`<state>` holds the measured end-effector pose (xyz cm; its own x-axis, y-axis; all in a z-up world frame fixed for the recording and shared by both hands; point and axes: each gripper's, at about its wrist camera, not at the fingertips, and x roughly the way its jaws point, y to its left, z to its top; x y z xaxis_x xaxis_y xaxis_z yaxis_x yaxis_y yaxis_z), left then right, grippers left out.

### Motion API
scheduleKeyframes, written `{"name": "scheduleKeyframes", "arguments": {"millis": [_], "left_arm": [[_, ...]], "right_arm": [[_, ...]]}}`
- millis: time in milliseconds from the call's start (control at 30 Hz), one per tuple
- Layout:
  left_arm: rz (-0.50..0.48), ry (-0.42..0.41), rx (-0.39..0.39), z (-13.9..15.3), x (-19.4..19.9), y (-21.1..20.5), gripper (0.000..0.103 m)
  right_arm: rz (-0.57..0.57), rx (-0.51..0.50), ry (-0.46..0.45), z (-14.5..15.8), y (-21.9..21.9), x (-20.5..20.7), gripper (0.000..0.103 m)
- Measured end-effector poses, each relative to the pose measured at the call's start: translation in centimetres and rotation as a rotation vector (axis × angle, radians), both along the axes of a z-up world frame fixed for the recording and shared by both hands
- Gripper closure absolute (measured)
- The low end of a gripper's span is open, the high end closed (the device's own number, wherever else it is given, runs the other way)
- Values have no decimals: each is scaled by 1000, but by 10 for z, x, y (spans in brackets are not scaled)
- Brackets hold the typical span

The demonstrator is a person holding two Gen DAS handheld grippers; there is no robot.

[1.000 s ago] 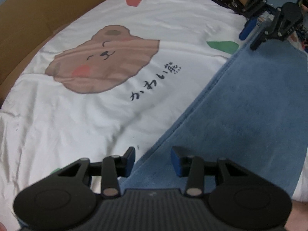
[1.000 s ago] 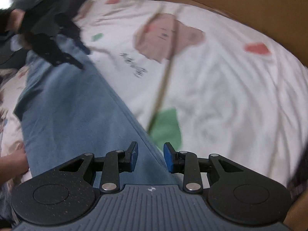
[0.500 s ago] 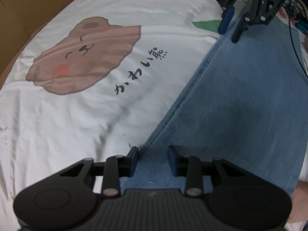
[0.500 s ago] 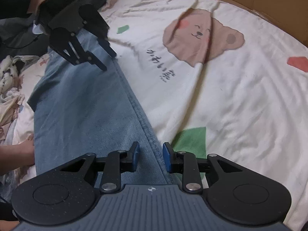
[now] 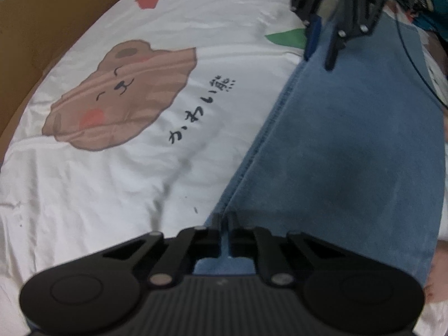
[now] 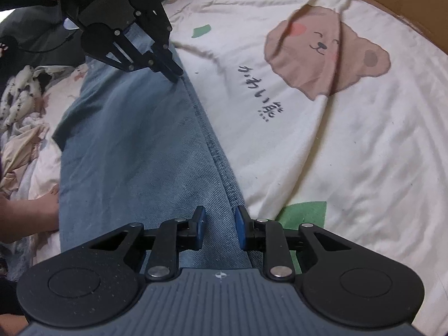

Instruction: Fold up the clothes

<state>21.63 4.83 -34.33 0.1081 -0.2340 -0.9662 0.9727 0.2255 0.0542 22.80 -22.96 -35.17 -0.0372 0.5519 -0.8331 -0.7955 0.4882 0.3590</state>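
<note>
Blue jeans (image 5: 350, 154) lie flat on a white bear-print sheet (image 5: 98, 182), their stitched side seam running diagonally. My left gripper (image 5: 223, 219) points steeply down at the near end of that seam, shut on the denim edge. From the right wrist it appears as the left gripper (image 6: 175, 77), its tips pinched together on the seam. My right gripper (image 6: 219, 224) hovers over the other end of the jeans (image 6: 134, 154), jaws a narrow gap apart astride the seam, pads not pressing the cloth. It also shows as the right gripper (image 5: 320, 58) at the top of the left view.
Brown cardboard (image 5: 42, 22) borders the sheet on the far side. A heap of patterned cloth (image 6: 22, 128) and a person's hand (image 6: 28, 215) lie beside the jeans. Cables (image 5: 420, 56) trail near the jeans' far edge.
My left gripper's jaws have come together on the jeans' seam. My right gripper has sunk closer to the denim edge and its jaws have narrowed a little.
</note>
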Motion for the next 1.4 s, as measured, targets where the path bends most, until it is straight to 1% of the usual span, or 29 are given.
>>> {"name": "scheduleKeyframes", "arguments": {"millis": [67, 167, 467, 500, 533, 600, 633, 700, 833, 867, 933, 1033, 1100, 1167, 1267, 1333, 1367, 1400], "left_arm": [[-17, -7, -3, 3, -4, 1, 100], [-32, -24, -14, 6, -11, 4, 100], [-56, -38, -27, 12, -26, 12, 101], [-52, -40, -27, 11, -26, 12, 101], [-43, -45, -27, 10, -26, 12, 101], [-28, -62, -21, 6, -25, 11, 101], [-26, -76, -16, 3, -25, 11, 101], [-21, -103, -10, 0, -24, 9, 101], [-12, -136, -11, -1, -18, 6, 102], [-8, -132, -13, 0, -16, 6, 102], [2, -125, -18, 1, -13, 7, 102], [-1, -138, -20, 2, -13, 7, 102], [15, -148, -21, 2, -11, 8, 103], [50, -194, -7, 0, -5, 10, 103], [122, -154, -9, 0, 12, 18, 103], [159, -127, -28, 5, 20, 25, 103], [178, -107, -40, 8, 22, 28, 103], [198, -79, -50, 11, 25, 32, 100]], "right_arm": [[29, 8, 0, 6, 1, 0, 79], [34, 7, 11, 5, 7, 3, 79], [30, -9, 86, -7, 20, 17, 78], [41, -23, 84, -7, 21, 16, 80], [51, -37, 82, -7, 22, 15, 90], [54, -71, 69, -5, 25, 11, 94], [49, -81, 59, -4, 26, 9, 99], [30, -96, 32, -2, 27, 4, 101], [-27, -131, -25, 5, 29, -5, 102], [-68, -146, -31, 5, 29, -6, 102], [-117, -161, -37, 6, 30, -8, 102], [-137, -159, -50, 8, 28, -8, 102], [-147, -160, -54, 10, 28, -7, 102], [-152, -166, -61, 12, 29, -6, 102], [-153, -184, -62, 12, 33, -5, 102], [-161, -183, -59, 12, 34, -3, 102], [-165, -181, -72, 15, 34, -3, 102], [-171, -180, -78, 17, 34, -3, 102]]}}
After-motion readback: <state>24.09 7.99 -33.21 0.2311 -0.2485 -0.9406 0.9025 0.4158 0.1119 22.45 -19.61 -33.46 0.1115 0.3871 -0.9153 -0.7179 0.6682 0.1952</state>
